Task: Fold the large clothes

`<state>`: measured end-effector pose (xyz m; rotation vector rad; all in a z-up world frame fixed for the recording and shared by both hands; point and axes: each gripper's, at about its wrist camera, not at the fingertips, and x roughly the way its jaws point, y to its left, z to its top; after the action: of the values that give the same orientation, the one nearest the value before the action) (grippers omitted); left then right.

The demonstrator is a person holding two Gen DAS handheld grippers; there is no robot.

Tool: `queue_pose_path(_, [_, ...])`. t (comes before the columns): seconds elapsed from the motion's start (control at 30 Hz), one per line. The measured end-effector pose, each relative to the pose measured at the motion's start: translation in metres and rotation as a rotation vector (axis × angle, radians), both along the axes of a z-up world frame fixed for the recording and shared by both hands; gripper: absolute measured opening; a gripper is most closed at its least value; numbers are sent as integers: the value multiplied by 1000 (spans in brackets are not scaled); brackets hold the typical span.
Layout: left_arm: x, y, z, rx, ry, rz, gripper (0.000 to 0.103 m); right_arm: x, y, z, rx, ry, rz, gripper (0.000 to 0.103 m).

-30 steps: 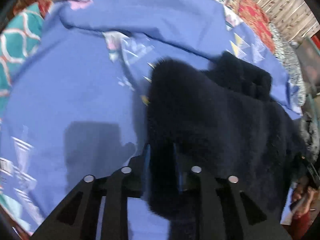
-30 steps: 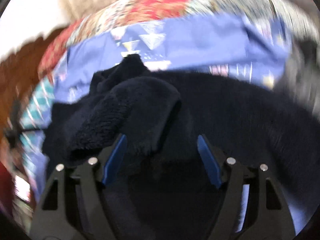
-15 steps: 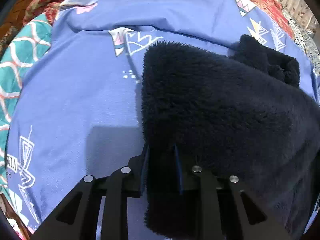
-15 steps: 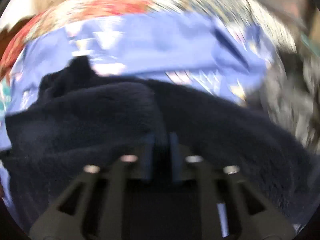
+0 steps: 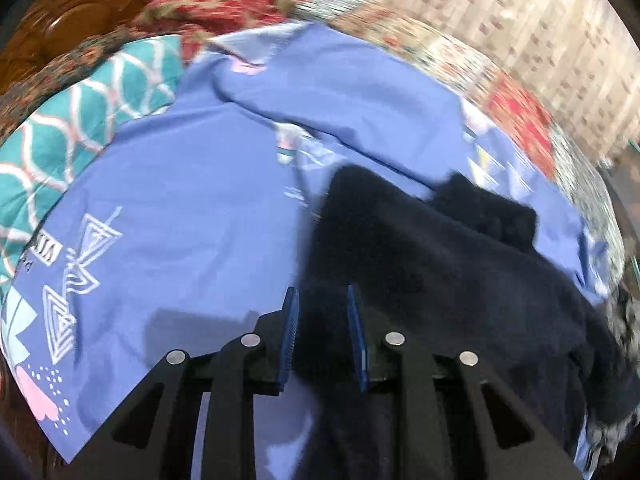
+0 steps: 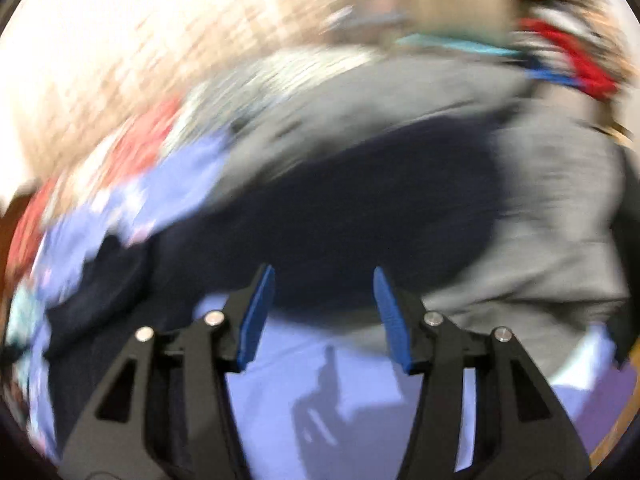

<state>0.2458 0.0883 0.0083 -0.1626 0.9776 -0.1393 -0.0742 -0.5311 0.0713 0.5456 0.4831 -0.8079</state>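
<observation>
While the left gripper (image 5: 322, 300) pinches it, the fuzzy navy garment (image 5: 440, 280) lies bunched; right gripper (image 6: 324, 280) spread.

A: What colour is the fluffy garment (image 5: 440, 280)?

B: Very dark blue, almost black, with no pattern.

A: And the sheet (image 5: 192, 208) under it?

B: Light purple-blue, with white triangles and pink spots.

A: What about the cloth (image 5: 80, 120) at the side?

B: Teal, with white wavy lines. The quilt (image 5: 240, 4) behind is red and flowery. The finger pads (image 6: 256, 316) are bright blue.
</observation>
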Motion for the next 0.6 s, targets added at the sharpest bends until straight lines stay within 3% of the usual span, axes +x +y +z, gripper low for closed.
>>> queue_pose_path(0.03, [-2,-18,0,24,1,-42,48,-10,-16,3,-26,-5,-23,69])
queue_pose_path(0.1, [-5,-47,3,63,-8,-118,48,-15,-51,9,-66,17,-31,81])
queue_pose_path(0.27, [-6,-119,-8,78,9,-284,48,14,-109,-6,40,98,157,81])
queue_pose_path(0.3, [-3,-131,-12,82,22,-306,48,27,-110,-9,76,116,213,71])
queue_pose_path(0.33, [4,-145,-21,98,43,-338,48,39,-107,-7,107,139,280,24])
queue_pose_path(0.37, [9,-159,-30,132,55,-359,48,45,-102,2,137,125,324,13])
queue_pose_path(0.43, [18,-181,-51,226,82,-365,48,44,-83,46,107,15,353,13])
queue_pose_path(0.5, [26,-191,-73,304,113,-354,48,37,-76,101,24,-78,308,12])
queue_pose_path(0.53, [26,-194,-80,326,104,-347,48,31,-77,135,-22,-145,270,12])
queue_pose_path(0.6, [21,-203,-83,374,65,-353,48,33,-82,177,-70,-185,220,13])
